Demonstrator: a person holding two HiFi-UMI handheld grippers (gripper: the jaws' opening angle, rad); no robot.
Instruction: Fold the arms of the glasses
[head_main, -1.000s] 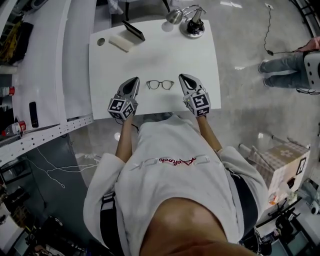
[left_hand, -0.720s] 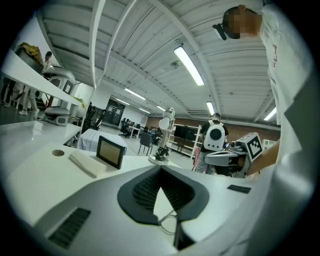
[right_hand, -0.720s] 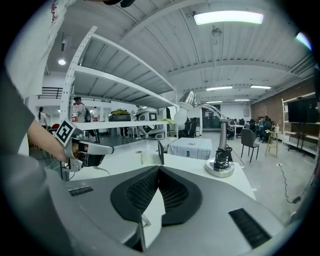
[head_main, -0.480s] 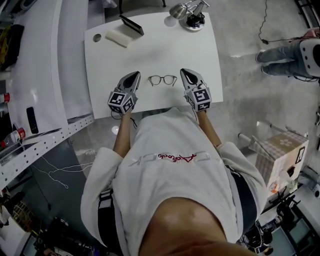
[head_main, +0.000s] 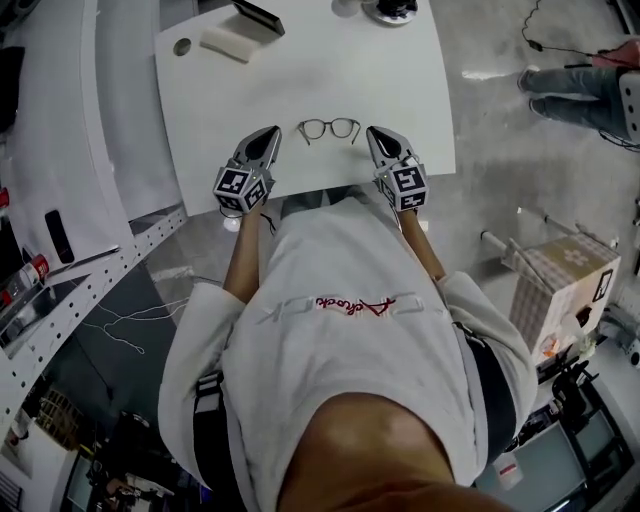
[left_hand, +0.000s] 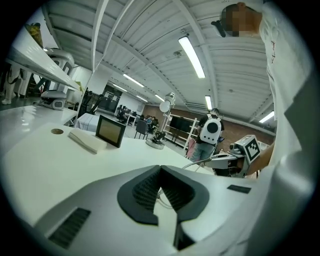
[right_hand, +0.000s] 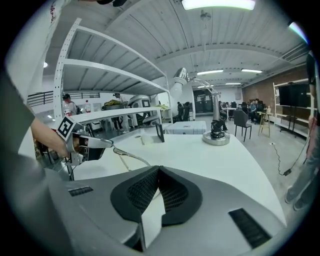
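Dark thin-rimmed glasses (head_main: 328, 130) lie on the white table (head_main: 300, 80) near its front edge. One of their arms shows as a thin raised wire in the left gripper view (left_hand: 200, 159) and in the right gripper view (right_hand: 131, 156). My left gripper (head_main: 272, 134) sits just left of the glasses, shut, with its ribbed pads (left_hand: 150, 187) together and nothing held. On the other side, just right of the frame, my right gripper (head_main: 373, 134) is also shut and holds nothing. Whether either tip touches the glasses I cannot tell.
At the table's far side stand a small dark screen (head_main: 258, 14), a white block (head_main: 225, 44) and a lamp base (head_main: 390, 8). A white shelf unit (head_main: 70, 150) runs along the left. Another person (head_main: 590, 85) stands at the right, with a cardboard box (head_main: 560, 290) nearer.
Both grippers have sunk a little toward the table, still flanking the glasses. The glasses have not moved on the table.
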